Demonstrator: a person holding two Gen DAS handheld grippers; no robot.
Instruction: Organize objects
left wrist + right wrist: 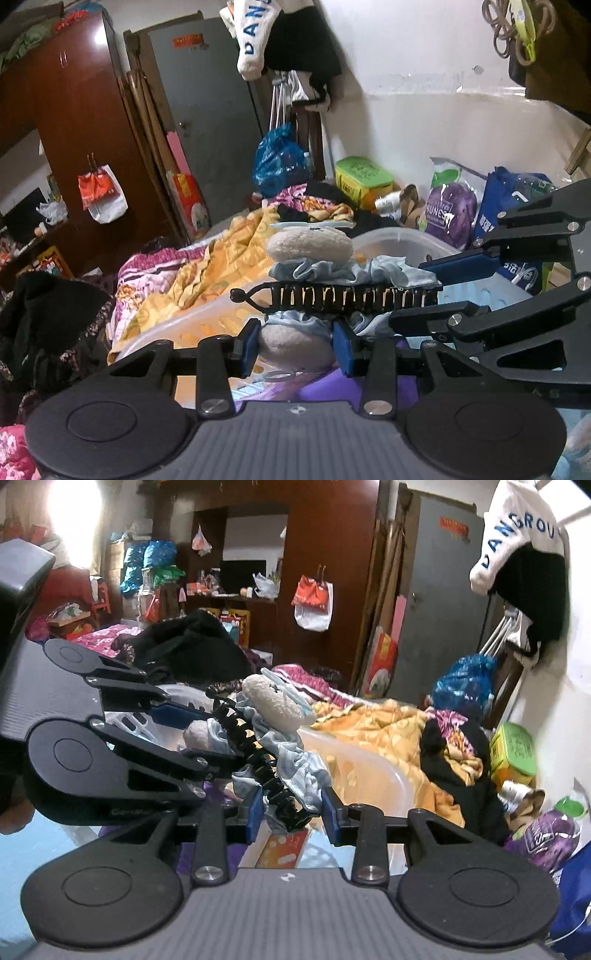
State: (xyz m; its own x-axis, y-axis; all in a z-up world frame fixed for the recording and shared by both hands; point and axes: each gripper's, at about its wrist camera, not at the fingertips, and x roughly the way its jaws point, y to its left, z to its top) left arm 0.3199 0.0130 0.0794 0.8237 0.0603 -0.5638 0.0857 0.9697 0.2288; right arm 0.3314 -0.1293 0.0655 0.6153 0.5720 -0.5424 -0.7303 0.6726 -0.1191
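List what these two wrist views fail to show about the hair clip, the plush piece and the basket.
- black hair clip: in the left wrist view its right end is covered by the right gripper.
- grey plush piece: its lower part is hidden behind the left gripper.
- translucent basket: contents blocked by the blue fabric and gripper bodies in both views.

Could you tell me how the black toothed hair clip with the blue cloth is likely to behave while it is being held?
The black hair clip looks like rigid plastic, so it probably keeps its shape. The blue cloth droops below it, so likely floppy and light. The right tongs appear to pinch only one end, so the clip may pivot.
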